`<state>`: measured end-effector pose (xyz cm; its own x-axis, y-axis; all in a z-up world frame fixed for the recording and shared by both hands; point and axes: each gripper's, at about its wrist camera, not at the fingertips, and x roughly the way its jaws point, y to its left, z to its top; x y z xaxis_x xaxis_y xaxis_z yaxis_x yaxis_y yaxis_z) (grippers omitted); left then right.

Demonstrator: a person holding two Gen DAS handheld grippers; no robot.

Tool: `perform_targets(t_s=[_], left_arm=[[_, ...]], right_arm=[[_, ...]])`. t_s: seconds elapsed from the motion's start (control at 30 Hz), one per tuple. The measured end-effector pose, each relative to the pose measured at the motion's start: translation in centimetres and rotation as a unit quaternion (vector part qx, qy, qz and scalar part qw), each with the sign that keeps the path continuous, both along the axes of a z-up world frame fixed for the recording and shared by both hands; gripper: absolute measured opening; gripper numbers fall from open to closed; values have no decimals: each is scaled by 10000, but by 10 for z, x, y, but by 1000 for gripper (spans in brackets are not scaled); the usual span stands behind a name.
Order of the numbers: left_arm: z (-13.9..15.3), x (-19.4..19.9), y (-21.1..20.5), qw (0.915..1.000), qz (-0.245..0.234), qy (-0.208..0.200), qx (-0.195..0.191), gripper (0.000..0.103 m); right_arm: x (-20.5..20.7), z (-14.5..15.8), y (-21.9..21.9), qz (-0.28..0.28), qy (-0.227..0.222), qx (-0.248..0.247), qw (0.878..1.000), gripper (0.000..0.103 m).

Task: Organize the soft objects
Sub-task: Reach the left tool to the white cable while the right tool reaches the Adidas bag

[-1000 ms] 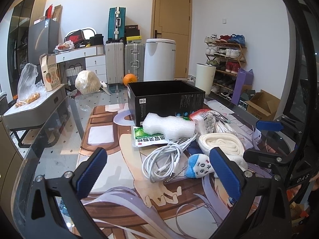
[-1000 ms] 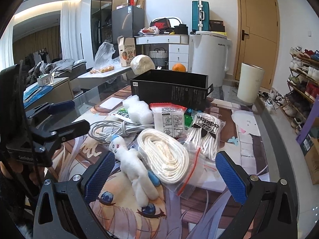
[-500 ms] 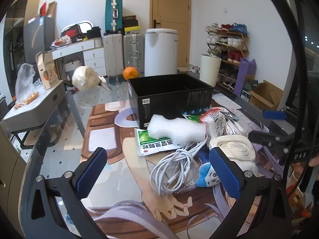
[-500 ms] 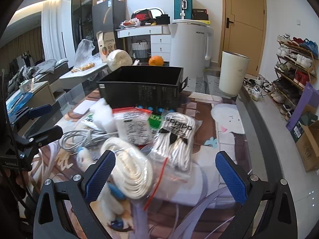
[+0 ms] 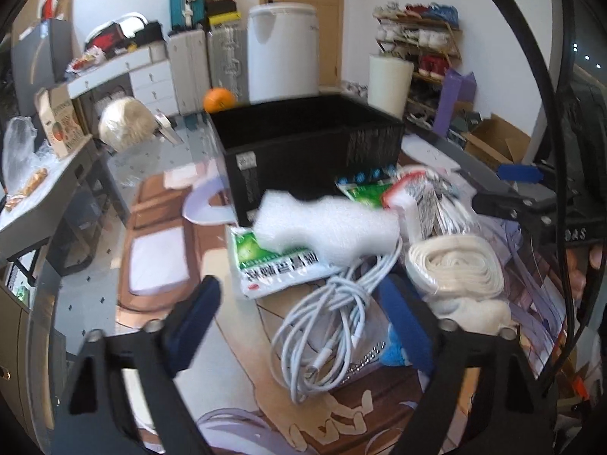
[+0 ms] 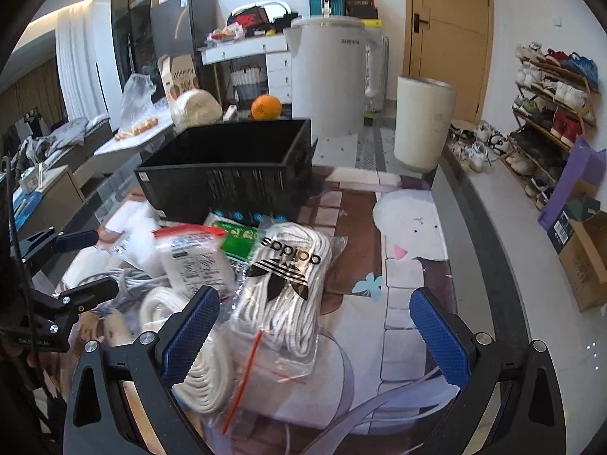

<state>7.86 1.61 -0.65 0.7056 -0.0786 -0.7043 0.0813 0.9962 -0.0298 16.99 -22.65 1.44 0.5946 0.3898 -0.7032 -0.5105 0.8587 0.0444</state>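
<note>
So the left gripper [image 5: 299, 314] has moved in over the white charging cable [image 5: 334, 314], jaws closing around it but not pinching yet. Right gripper [image 6: 311, 328] stays wide, empty, above the bagged laces [image 6: 284, 288]. Black box [image 5: 303, 151] waits behind.

"adidas" logo, upside down, on clear bag w/ white laces [image 6: 282, 288]. Other labels unreadable.

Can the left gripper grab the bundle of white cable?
Probably yes: the coiled white cable bundle lies uncovered between the left gripper and its closing jaws, which are not touching it yet.
</note>
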Motion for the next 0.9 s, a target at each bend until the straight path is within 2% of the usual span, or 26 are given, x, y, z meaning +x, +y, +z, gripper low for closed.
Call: perform_targets(t_s=[0.13, 0.43, 0.67, 0.77, 0.87, 0.9], left_arm=[[-5, 3, -1, 9999, -72, 116, -46, 76], [-6, 8, 2, 9989, -257, 238, -296, 73], [-1, 3, 3, 9987, -356, 113, -334, 72], [-2, 3, 3, 9986, -383, 125, -340, 72], [-2, 3, 3, 9987, -370, 120, -337, 72], [-1, 2, 3, 9987, -366, 103, -343, 72]], right_arm=[[15, -10, 7, 122, 278, -124, 9995, 102], [32, -24, 24, 295, 508, -209, 9981, 100], [38, -31, 30, 362, 616, -267, 9971, 86], [40, -34, 32, 394, 686, -244, 9966, 83], [40, -36, 30, 460, 773, -143, 9958, 72], [40, -36, 30, 484, 799, -107, 9956, 66]])
